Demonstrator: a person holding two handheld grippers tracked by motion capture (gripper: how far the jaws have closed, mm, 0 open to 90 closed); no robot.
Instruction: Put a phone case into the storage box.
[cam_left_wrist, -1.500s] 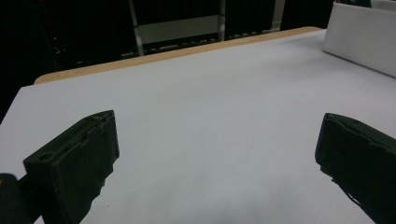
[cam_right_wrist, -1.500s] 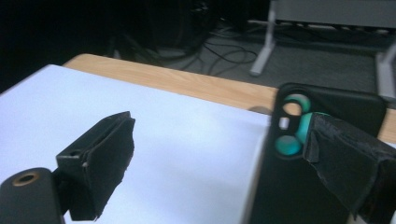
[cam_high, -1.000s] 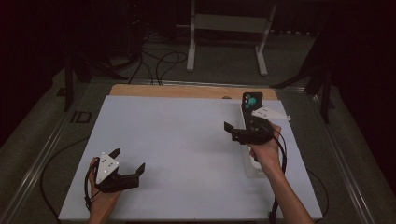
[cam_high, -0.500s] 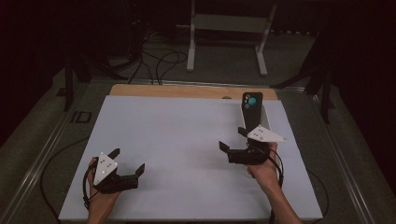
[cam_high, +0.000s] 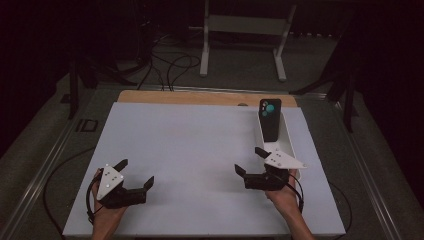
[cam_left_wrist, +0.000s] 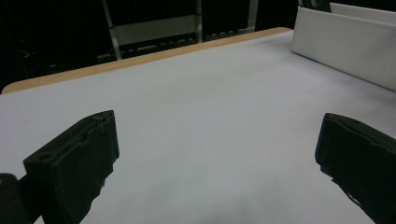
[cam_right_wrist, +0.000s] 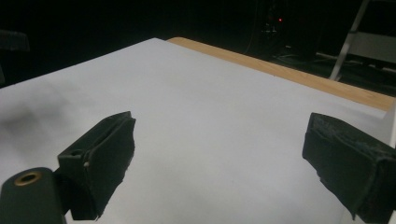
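Note:
A black phone with teal circles on its back stands upright in a narrow white tray at the table's right. My right gripper is open just in front of that tray, over the white table sheet, holding nothing. My left gripper rests open near the front left, also holding nothing. In the left gripper view the gripper has its jaws wide apart over bare sheet, with the tray's white wall far off. The right gripper view shows that gripper spread over bare sheet too.
A wooden strip runs along the table's far edge. Beyond it stand a white metal stand and loose cables on the dark floor. Metal rails flank the table.
My right gripper has drawn back from beside the tray toward the person and lower in the high view. The left gripper has stayed put.

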